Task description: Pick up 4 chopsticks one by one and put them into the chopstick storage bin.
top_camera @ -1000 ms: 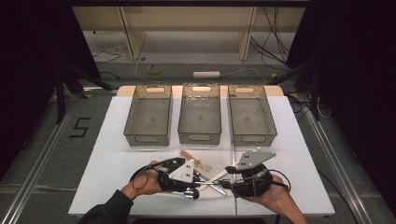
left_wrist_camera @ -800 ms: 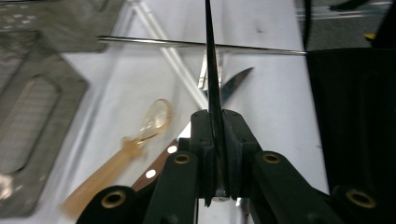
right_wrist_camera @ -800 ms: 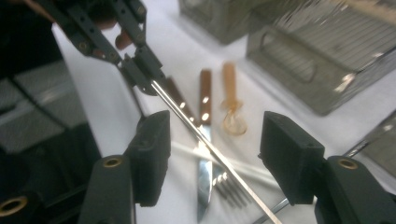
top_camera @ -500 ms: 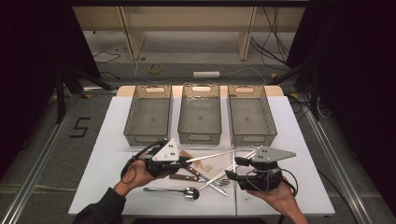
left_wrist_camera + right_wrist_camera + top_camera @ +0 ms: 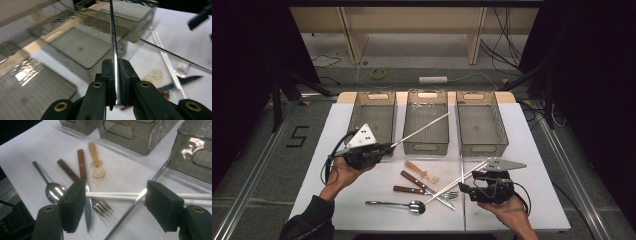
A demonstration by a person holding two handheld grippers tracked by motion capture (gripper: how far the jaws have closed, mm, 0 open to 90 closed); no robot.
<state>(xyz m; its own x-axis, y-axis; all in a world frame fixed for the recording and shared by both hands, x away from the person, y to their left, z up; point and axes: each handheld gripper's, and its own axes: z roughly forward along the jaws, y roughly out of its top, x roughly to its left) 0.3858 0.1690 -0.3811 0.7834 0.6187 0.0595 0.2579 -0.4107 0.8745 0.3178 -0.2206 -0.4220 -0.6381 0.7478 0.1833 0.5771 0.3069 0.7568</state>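
My left gripper is shut on one end of a long metal chopstick, held in the air with its far end over the middle bin. In the left gripper view the chopstick runs straight up between the closed pads. My right gripper hovers low over the cutlery pile; its jaws have just been opening and stand wide in the right gripper view. Under the gap lie two white chopsticks and a second metal chopstick, untouched by the pads.
On the white table lie an orange plastic spoon, a wooden-handled knife, a wooden-handled fork and a metal spoon. Left bin and right bin flank the middle one.
The left gripper has carried the metal chopstick up and to the left, away from the pile toward the bins. The right gripper has shifted slightly right and its jaws have spread.
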